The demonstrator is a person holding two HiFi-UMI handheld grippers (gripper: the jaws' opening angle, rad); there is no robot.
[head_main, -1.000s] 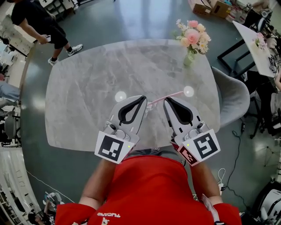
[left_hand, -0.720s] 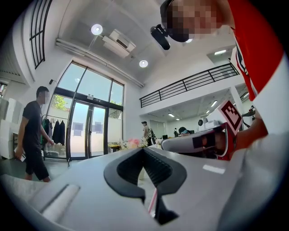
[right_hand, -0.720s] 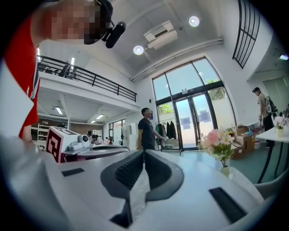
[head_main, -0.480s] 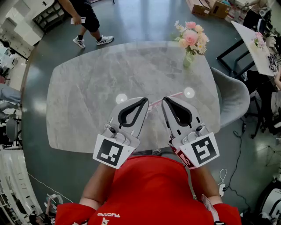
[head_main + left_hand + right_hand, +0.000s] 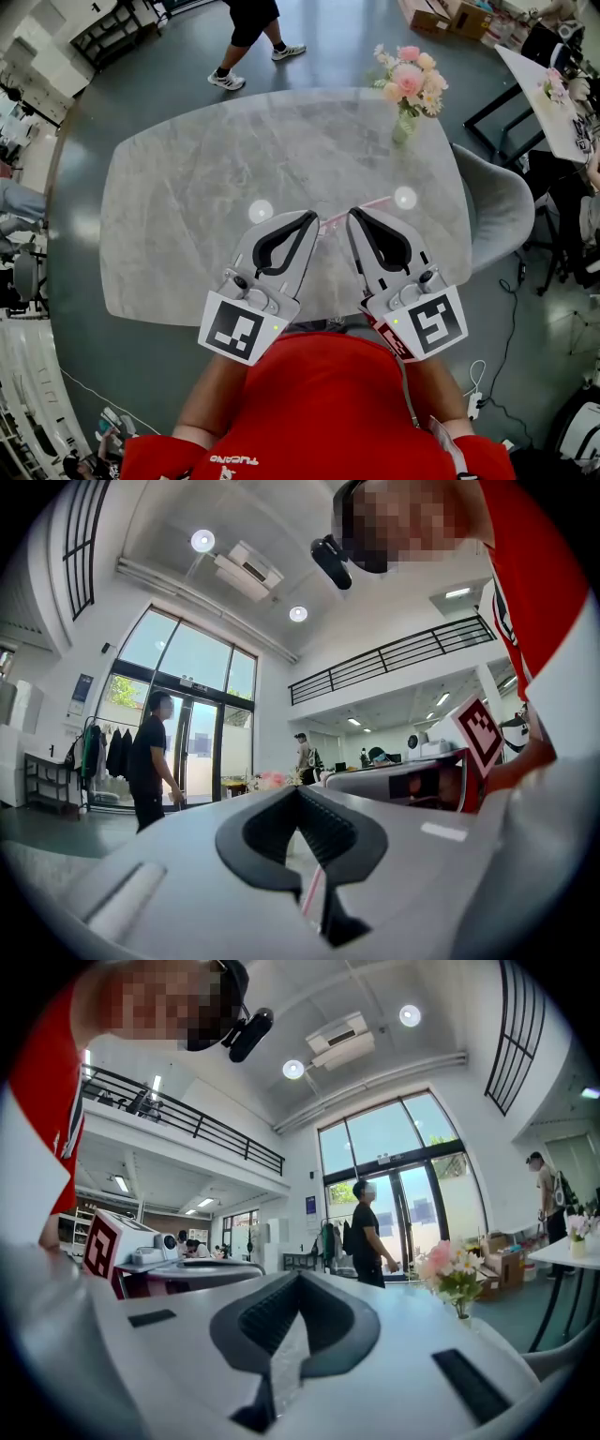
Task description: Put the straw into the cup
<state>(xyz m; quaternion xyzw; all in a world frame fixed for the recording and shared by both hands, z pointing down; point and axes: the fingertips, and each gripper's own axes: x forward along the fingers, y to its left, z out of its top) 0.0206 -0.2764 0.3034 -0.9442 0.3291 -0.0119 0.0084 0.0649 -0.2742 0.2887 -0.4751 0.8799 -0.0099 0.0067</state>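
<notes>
A thin pink straw (image 5: 370, 204) hangs level above the marble table (image 5: 187, 187), spanning both gripper tips. My left gripper (image 5: 312, 217) is shut on the straw's left end. In the left gripper view its jaws meet at the tips (image 5: 298, 791), and the pink straw (image 5: 313, 892) shows in the slit below. My right gripper (image 5: 352, 216) is shut further along the straw. In the right gripper view a clear film, seemingly the straw's wrapper (image 5: 286, 1354), sits between its closed jaws (image 5: 300, 1277). No cup shows in any view.
A vase of pink flowers (image 5: 409, 86) stands at the table's far right. A grey chair (image 5: 497, 211) is at the right side. A person (image 5: 248, 28) walks on the floor beyond the table. Another table (image 5: 553, 94) is at the upper right.
The person beyond the table has walked from left to right. Both grippers and the straw have stayed almost where they were.
</notes>
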